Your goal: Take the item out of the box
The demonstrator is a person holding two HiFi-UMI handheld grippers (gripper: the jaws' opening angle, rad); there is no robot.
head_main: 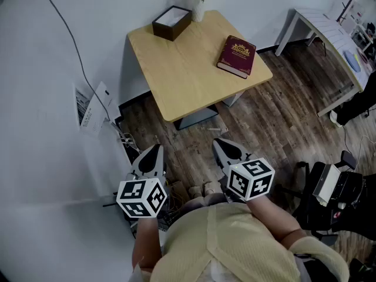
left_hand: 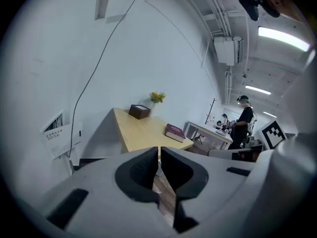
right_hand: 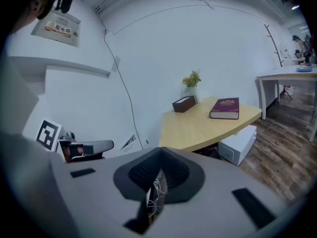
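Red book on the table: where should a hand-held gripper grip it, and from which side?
Likely its long edge nearest the table's rim. The red book lies flat and closed on the table, so only its thin sides offer a pinch, and that edge faces open floor. Come in low from there, one jaw over the cover, one under.

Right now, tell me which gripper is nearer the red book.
Right. The right gripper hangs over the floor short of the table, roughly in line with the book; the left gripper is level with it but farther off to the left.
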